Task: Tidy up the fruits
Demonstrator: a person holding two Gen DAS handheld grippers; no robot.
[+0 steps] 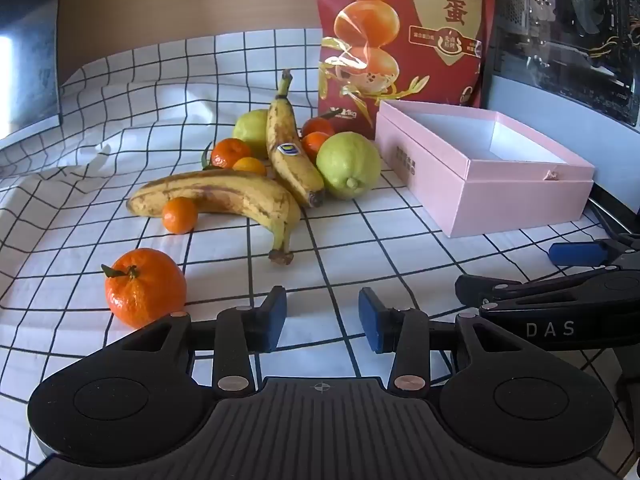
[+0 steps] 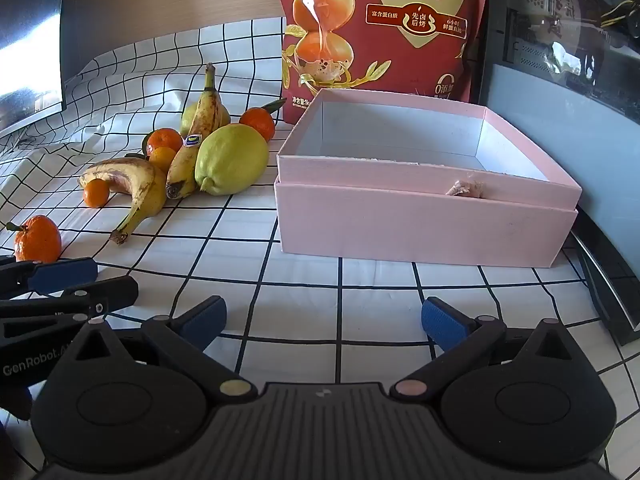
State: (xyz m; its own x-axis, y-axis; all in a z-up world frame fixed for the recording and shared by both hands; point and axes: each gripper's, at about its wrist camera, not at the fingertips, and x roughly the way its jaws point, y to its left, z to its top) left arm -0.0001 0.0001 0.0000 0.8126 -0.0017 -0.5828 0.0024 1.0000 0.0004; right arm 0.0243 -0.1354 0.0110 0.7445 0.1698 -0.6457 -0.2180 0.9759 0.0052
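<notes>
We've got the fruit heaped on the checked tablecloth (image 1: pixel 400 240), left of the pink box (image 2: pixel 424 216), and we can count it out. Two bananas: a curved banana (image 1: pixel 224 196) lying across the front of the pile, and a stickered banana (image 1: pixel 290 152) leaning over it with its stem pointing away from us. Two green guavas: the near guava (image 1: pixel 348 165) sits just beside the box's corner, and the far guava (image 1: pixel 251 130) peeks out behind the stickered banana. Now the mandarins — we make it six. One big mandarin (image 1: pixel 145 286) sits alone, well apart from the heap and just left of our left gripper (image 1: pixel 322 314). A small mandarin (image 1: pixel 180 215) touches the front of the curved banana. Two more (image 1: pixel 230 152) (image 1: pixel 249 165) nestle behind that banana, and another two (image 1: pixel 318 126) (image 1: pixel 314 145) hide between the stickered banana and the near guava.

The pink box stands open, white inside, with nothing in it that we can see. Behind it stands a red snack bag (image 2: pixel 380 28).

Both tools hover low over the cloth, side by side. Our left gripper's blue pads are parted with bare cloth between them. Our right gripper (image 2: pixel 324 320) faces the box, fingers spread wide, nothing held.
</notes>
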